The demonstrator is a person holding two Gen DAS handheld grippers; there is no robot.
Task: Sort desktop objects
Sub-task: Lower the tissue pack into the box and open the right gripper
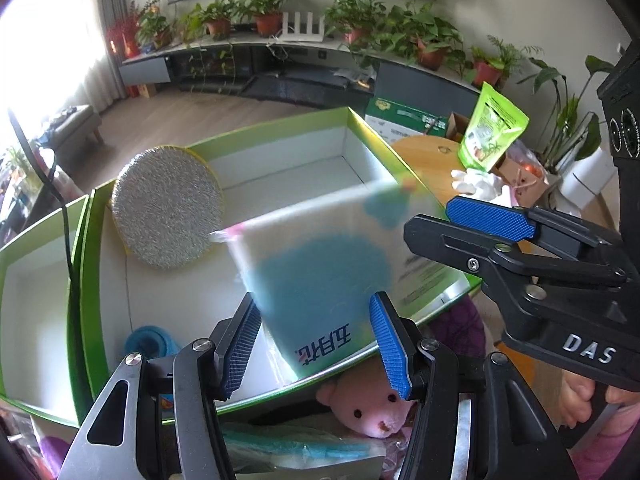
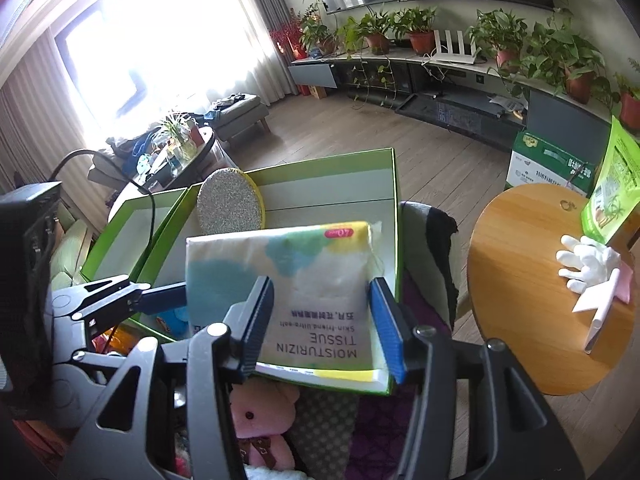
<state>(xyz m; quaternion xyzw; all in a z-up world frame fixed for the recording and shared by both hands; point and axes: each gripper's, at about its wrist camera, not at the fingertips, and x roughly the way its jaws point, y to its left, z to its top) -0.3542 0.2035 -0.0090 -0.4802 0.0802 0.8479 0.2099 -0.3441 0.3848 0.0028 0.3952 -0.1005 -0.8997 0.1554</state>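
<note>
A soft pack of moisturizing tissue (image 2: 296, 280), white with blue and yellow patches, hangs over a green-rimmed box (image 2: 396, 216) with a white inside. My right gripper (image 2: 320, 326) is shut on the pack's near end. In the left wrist view the pack (image 1: 320, 272) is motion-blurred between the blue pads of my left gripper (image 1: 316, 344), whose jaws stand apart on either side of it without clear contact. A round silver scouring pad (image 1: 166, 208) leans in the box's far corner. A blue item (image 1: 150, 342) lies at the box's near left.
A second green box (image 1: 36, 280) sits to the left. A pink teddy bear (image 1: 370, 404) and clutter lie in front. A round wooden table (image 2: 532, 280) at right holds a green pouch (image 2: 612, 196) and a white glove (image 2: 586, 264). A black cable (image 1: 64, 216) crosses the left box.
</note>
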